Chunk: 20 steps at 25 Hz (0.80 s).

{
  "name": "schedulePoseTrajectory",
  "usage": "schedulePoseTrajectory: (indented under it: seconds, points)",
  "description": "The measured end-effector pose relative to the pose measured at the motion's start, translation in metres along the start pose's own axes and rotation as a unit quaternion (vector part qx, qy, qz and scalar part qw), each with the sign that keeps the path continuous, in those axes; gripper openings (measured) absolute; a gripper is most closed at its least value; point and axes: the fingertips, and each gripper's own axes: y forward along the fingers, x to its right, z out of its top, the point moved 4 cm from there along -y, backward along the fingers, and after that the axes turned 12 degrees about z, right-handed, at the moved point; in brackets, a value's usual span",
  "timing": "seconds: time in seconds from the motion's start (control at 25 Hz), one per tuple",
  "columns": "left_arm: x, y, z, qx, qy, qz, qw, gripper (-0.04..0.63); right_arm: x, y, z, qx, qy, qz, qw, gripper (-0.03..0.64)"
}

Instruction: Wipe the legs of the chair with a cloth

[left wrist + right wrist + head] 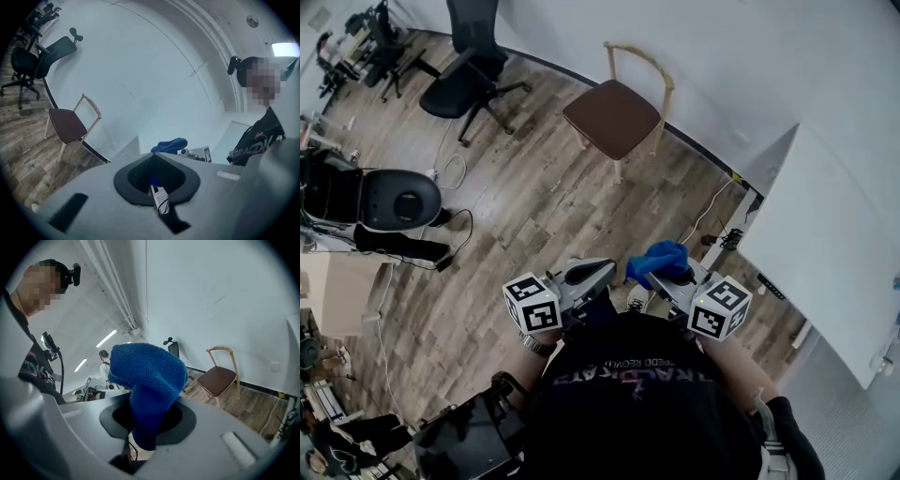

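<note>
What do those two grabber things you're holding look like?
The left gripper and right gripper are smooth, light grey shells with black padding around the jaws. Each carries a white cube printed with black square markers. A thin black cable runs inside the left one. The person wears a black top with lettering on it.

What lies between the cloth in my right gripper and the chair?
Only bare floor lies between the cloth and the chair, as the head view shows.

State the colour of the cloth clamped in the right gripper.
Blue. The cloth shows best in the right gripper view.
</note>
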Motion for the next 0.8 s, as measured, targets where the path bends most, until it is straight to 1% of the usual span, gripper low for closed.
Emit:
schedulePoseTrajectory:
  seconds: [0.2, 0.48, 0.64, 0.8]
  points:
    - [0.0017, 0.0008, -0.0075, -0.001, -0.002, 0.001, 1.0000, 0.000, 0.0012, -0.0048, -0.0048, 0.003, 0.011, -0.001, 1.000, 0.087]
    - [0.0038, 0.0030, -0.0108, -0.009, 0.001, 0.011, 0.9999, 0.000, 0.0001, -0.0044, -0.0070, 0.004, 0.006, 0.012, 1.000, 0.087]
    - [0.0021, 0.0054, -0.0067, -0.001, 0.002, 0.021, 0.9998, 0.000, 0.0031, -0.0043, -0.0084, -0.005, 0.009, 0.022, 1.000, 0.087]
    - [0.0013, 0.0030, -0.0057, 0.007, 0.002, 0.028, 0.9996, 0.000, 0.0014, -0.0077, -0.0112, -0.012, 0.009, 0.022, 1.000, 0.087]
